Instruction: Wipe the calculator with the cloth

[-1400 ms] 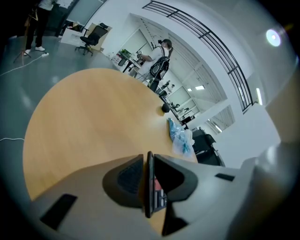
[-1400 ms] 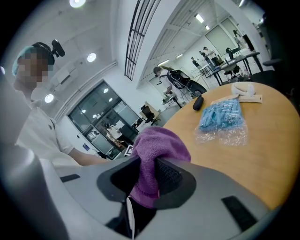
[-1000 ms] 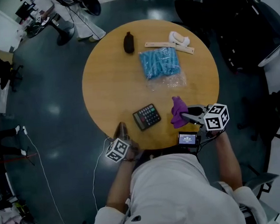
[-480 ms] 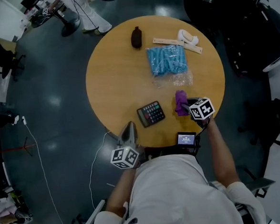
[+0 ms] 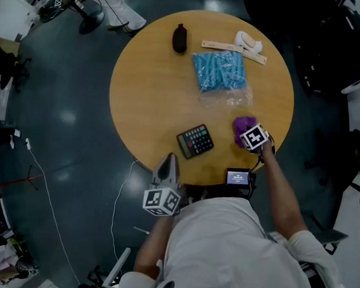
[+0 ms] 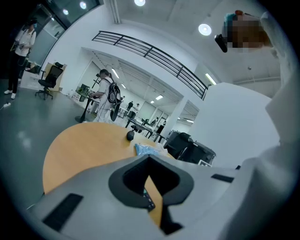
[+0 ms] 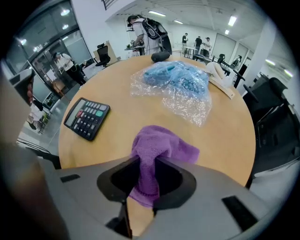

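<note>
Purple cloth point(image 7: 154, 150) sits pinched in my right claw point(image 7: 145, 183), which grips one narrow fold of it while the rest bunches beyond the tips, low over the worktop point(image 5: 158, 92). I cannot tell whether it touches the wood. The calculator point(image 5: 195, 141) lies flat to the left of the cloth, apart from it and near the worktop's edge on my side. My left claw point(image 6: 150, 164) is closed on nothing and hovers off that edge, so nothing steadies the calculator. A sideways wipe could slide it, perhaps over the edge. With so thin a fold gripped, dragging may pull the cloth free, or my hard tips may press the keys.
</note>
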Demonstrator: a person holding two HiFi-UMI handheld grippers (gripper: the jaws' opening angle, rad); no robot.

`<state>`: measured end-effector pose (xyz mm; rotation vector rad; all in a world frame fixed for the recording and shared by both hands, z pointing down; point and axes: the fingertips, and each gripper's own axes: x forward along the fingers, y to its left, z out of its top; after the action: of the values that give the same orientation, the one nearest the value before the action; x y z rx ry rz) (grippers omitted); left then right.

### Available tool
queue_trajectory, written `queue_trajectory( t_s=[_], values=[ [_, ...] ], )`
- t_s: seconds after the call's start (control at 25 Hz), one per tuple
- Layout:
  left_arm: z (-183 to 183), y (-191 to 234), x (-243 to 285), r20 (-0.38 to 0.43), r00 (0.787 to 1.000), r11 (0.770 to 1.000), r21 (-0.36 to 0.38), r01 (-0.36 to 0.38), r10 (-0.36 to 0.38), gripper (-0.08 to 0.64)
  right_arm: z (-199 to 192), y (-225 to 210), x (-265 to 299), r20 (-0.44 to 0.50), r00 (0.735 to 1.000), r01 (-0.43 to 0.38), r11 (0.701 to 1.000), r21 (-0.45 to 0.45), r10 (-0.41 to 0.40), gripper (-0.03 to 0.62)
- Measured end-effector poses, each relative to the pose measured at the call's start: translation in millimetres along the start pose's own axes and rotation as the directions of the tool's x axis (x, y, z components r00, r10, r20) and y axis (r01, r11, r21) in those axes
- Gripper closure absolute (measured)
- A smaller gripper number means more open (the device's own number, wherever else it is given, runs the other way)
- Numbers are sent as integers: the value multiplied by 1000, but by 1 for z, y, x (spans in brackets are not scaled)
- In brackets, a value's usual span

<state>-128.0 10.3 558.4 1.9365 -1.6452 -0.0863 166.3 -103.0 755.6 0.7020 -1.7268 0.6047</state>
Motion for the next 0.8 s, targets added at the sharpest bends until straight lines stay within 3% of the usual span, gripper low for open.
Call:
queue_trajectory(
  t_s=[0.16, 0.32, 0.56, 0.8],
  values=[
    [-2, 2, -1, -10, 1000, 1000, 16, -10, 10, 554, -5, 8, 15, -41, 999, -10, 1000, -16, 9, 492],
    [0, 3, -1, -8, 1000, 1000, 22, -12, 12, 554, -18, 17, 24, -73, 997, -36, 999, 30, 38, 492],
    [-2, 4, 4, -12, 1000, 1000, 21, -3, 3, 555, -10, 10, 26, 2, 999, -36, 998, 54, 36, 462],
    [9, -8, 10, -2, 1000, 998, 50, 29, -29, 554, 3, 9, -7, 103, 994, 19, 998, 54, -25, 391]
  ],
)
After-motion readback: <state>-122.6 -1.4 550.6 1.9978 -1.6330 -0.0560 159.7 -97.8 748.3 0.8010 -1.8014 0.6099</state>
